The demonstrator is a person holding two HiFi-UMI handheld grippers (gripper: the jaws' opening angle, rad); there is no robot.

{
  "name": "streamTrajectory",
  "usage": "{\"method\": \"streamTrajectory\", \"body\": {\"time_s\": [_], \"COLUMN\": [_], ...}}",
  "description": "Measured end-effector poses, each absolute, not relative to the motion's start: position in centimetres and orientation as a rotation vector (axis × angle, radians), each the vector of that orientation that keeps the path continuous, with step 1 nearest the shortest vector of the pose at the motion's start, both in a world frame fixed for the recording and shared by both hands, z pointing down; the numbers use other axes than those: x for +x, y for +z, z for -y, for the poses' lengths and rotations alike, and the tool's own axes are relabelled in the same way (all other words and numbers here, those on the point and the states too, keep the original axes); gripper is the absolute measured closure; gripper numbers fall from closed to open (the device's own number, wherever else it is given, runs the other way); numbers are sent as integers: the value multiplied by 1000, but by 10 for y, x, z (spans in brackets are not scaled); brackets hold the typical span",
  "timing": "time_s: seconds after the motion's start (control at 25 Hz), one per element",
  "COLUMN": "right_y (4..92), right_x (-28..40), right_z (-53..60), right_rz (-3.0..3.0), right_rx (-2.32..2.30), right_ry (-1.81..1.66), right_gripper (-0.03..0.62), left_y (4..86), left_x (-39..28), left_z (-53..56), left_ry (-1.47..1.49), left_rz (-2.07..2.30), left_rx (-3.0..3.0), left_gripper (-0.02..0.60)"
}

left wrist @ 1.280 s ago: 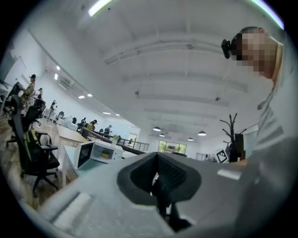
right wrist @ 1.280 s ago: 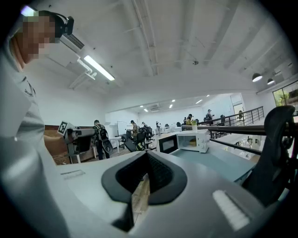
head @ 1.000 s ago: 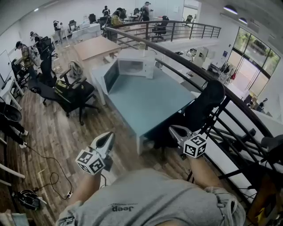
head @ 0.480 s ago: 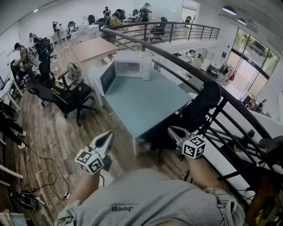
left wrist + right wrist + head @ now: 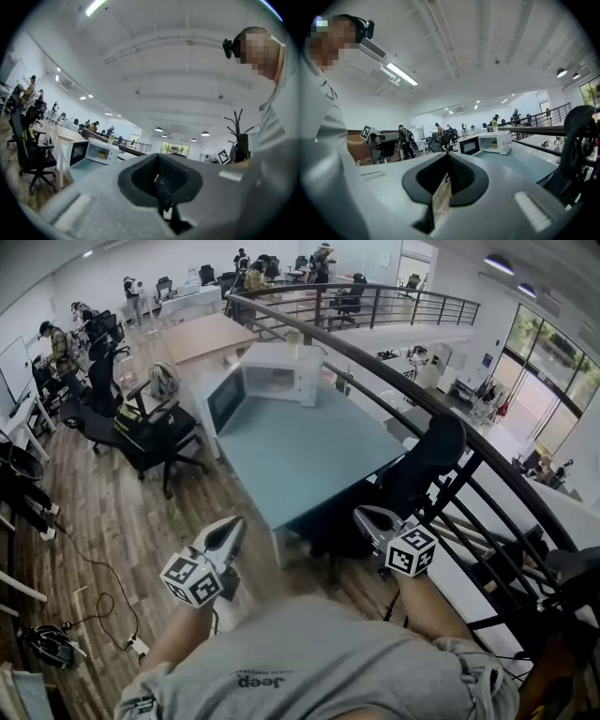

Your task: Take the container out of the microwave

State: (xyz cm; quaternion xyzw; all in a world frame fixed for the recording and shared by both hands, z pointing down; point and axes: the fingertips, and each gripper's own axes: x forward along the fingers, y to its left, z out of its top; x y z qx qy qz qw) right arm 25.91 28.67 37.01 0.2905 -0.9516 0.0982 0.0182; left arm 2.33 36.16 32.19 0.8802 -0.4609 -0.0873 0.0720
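The wood-plank floor (image 5: pixel 112 521) fills the left of the head view, and a dark curved railing (image 5: pixel 422 399) sweeps along your right. Between them a long teal table (image 5: pixel 309 451) runs away from you. A black office chair (image 5: pixel 141 432) stands off its left side and a black high-backed chair (image 5: pixel 433 457) stands against its right edge, by the railing.

At the table's far end sits the white microwave (image 5: pixel 281 371), its door (image 5: pixel 223 397) swung open to the left. A bottle (image 5: pixel 294 338) stands on top of the microwave.

You hold both tools level in front of your chest, short of the table's near end and well apart from the microwave. The left gripper (image 5: pixel 232 526) has its jaws closed together with nothing between them. The right gripper (image 5: pixel 364 516) is likewise clenched and empty.

The container (image 5: pixel 101 153) shows only as a small yellowish shape inside the microwave's cavity, in the left gripper view.
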Motion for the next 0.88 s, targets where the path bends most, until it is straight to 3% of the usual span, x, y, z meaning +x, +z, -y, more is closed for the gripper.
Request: {"method": "streamTrajectory", "body": {"time_s": [0.48, 0.88], "right_y": [378, 389], "right_x": [258, 191], "right_z": [-256, -165], "right_rz": [2981, 2955], "right_rx": [811, 941], "right_ry": [300, 298], "right_gripper": [588, 589], "left_y": [336, 346], "left_x": [34, -37], "left_z": [-336, -229], "left_ry": [-261, -268], "left_rz": [1422, 1276], "left_rx": [2596, 2669], "left_gripper": [563, 561]}}
